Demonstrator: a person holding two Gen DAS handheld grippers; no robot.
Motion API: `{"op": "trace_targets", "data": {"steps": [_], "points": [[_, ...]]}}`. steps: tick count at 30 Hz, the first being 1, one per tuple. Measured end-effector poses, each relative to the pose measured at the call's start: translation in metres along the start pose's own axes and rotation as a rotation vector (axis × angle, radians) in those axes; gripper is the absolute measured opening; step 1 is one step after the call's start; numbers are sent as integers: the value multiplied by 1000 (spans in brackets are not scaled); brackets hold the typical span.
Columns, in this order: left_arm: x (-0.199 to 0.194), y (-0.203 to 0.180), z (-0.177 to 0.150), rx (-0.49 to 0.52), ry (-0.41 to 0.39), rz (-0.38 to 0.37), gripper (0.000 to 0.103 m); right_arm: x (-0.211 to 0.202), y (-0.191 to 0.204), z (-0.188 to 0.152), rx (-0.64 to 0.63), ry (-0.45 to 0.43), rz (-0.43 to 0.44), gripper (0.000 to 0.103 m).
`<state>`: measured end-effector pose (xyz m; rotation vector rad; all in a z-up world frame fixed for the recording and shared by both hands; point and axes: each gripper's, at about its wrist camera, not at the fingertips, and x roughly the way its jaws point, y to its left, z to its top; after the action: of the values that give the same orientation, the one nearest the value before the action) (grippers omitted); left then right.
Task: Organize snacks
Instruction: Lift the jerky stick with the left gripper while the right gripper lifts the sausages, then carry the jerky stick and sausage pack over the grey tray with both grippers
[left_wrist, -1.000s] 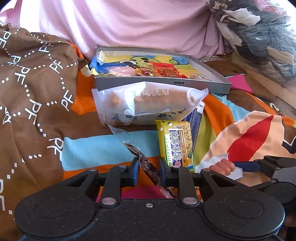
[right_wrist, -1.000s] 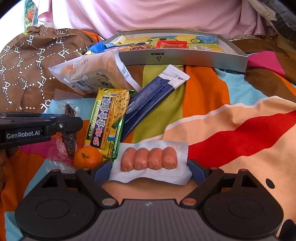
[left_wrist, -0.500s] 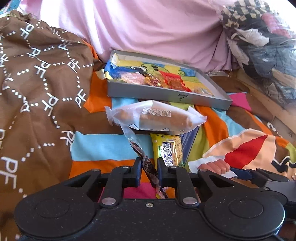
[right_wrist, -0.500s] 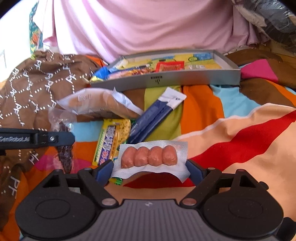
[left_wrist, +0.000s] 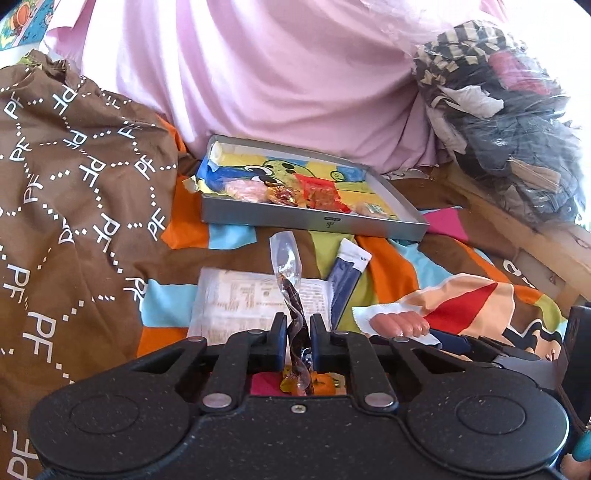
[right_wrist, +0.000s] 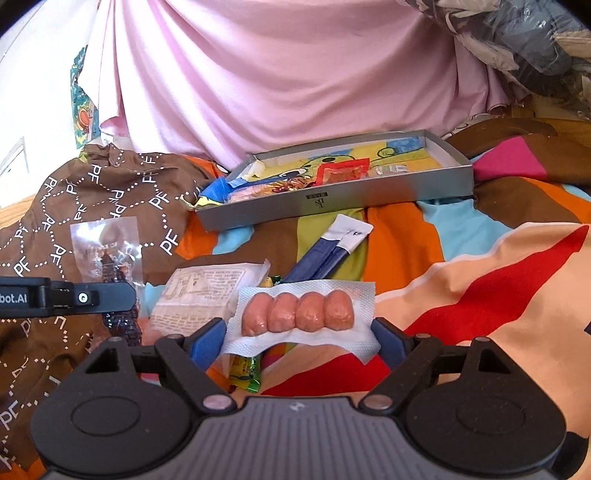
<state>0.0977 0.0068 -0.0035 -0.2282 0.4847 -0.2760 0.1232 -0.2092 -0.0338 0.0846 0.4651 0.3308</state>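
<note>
Pink sausages (right_wrist: 297, 317) sit gripped in the wide-set right tongs (right_wrist: 297, 334); the nearly closed left tongs (left_wrist: 298, 332) pinch a dark snack (left_wrist: 293, 314). Both are mid-carry, and next likely need lowering into the tray (right_wrist: 369, 195).

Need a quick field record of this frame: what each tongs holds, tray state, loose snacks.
left tongs: shut on clear packet of dark snack, lifted
right tongs: shut on sausage pack, lifted
tray: grey, on the striped blanket, already holds several snacks
loose on blanket: white bread packet printed side up, blue stick sachets, yellow-green bar
next step (guess): carry both packs to tray
</note>
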Motion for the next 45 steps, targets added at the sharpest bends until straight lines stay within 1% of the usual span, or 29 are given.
{"op": "trace_targets", "data": {"steps": [8, 16, 19, 22, 26, 29, 34, 37, 39, 42, 45], "points": [[0, 3, 2, -19, -6, 5, 13, -2, -1, -2, 15, -16, 0, 88], [15, 12, 30, -95, -25, -9, 12, 0, -4, 10, 45, -17, 29, 88], [23, 16, 45, -126, -35, -11, 12, 2, -1, 22, -15, -42, 42, 88], [35, 18, 68, -146, -58, -19, 12, 8, 1, 42, -76, -74, 51, 88], [53, 16, 99, -134, -92, -37, 12, 24, -2, 75, -128, -114, 54, 88], [71, 12, 124, -108, -107, -44, 12, 43, -6, 100, -159, -136, 37, 88], [109, 8, 163, -67, -121, -37, 12, 83, -14, 130, -153, -138, -1, 88], [132, 11, 183, -80, -119, -29, 12, 102, -22, 141, -136, -143, -24, 88], [147, 16, 195, -106, -109, -24, 12, 113, -26, 145, -129, -141, -35, 88], [165, 22, 205, -132, -87, -18, 12, 126, -29, 145, -141, -130, -48, 88], [179, 28, 208, -141, -61, -4, 12, 134, -31, 141, -147, -115, -55, 89]]}}
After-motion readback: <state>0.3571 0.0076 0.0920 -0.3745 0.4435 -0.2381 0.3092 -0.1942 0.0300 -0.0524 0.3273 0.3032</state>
